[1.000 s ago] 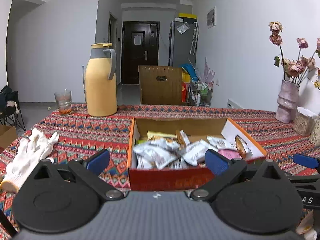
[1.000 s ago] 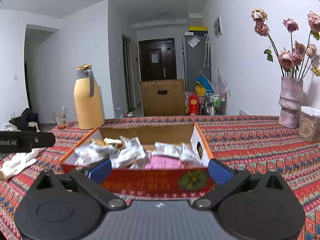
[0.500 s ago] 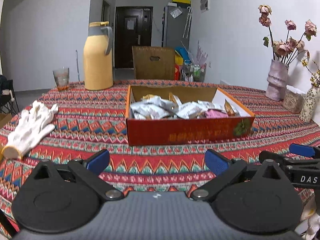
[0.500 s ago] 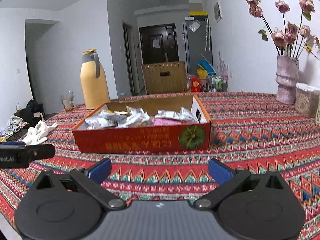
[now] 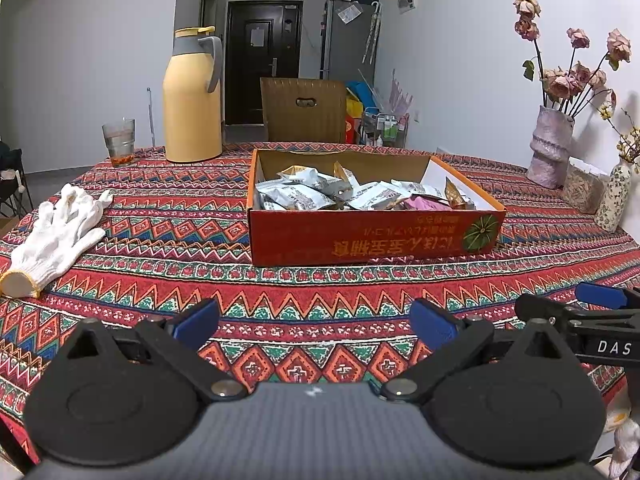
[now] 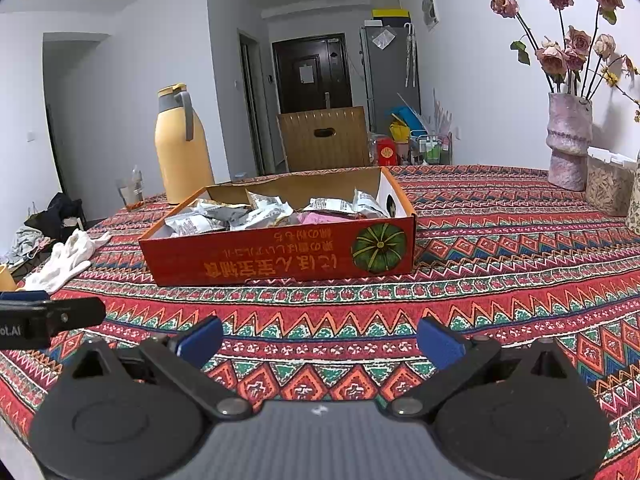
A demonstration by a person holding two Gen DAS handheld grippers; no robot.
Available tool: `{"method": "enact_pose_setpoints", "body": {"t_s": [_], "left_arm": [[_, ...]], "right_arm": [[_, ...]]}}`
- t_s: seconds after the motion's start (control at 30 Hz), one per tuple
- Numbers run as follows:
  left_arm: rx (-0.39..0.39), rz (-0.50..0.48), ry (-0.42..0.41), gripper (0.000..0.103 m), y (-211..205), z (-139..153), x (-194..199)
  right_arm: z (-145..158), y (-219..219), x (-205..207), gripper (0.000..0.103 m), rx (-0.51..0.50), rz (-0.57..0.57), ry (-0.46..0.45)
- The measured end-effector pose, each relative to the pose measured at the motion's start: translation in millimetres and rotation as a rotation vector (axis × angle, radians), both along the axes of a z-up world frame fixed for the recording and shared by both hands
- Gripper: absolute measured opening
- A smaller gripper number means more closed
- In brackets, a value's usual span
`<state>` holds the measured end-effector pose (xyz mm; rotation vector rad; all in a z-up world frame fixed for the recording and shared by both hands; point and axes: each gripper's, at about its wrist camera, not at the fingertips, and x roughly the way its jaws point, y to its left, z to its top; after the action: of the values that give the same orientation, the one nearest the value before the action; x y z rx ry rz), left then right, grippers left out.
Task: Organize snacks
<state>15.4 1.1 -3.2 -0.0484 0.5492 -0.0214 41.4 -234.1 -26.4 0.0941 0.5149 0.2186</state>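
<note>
A red cardboard box holds several silver, pink and orange snack packets on the patterned tablecloth. It also shows in the right wrist view, with the packets inside. My left gripper is open and empty, above the cloth near the table's front edge, well short of the box. My right gripper is open and empty, level with it to the right. The right gripper's fingertip shows at the right edge of the left wrist view.
A white glove lies at the left. A yellow thermos and a glass stand at the back left. A vase of dried roses and a basket stand at the right. A chair back is behind the table.
Both grippers have pulled back from the box toward the table's front edge. The box now looks smaller and farther away. Both stay open and empty.
</note>
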Motion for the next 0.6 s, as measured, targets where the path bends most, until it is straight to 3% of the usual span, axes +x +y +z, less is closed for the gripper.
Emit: {"method": "enact_pose_setpoints", "body": {"t_s": [0.6], "left_arm": [[0.001, -0.004, 0.005, 0.103, -2.7, -1.9, 0.4]], "right_arm": [[-2.2, -0.2, 0.5, 0.103, -0.002, 0.000, 0.004]]}}
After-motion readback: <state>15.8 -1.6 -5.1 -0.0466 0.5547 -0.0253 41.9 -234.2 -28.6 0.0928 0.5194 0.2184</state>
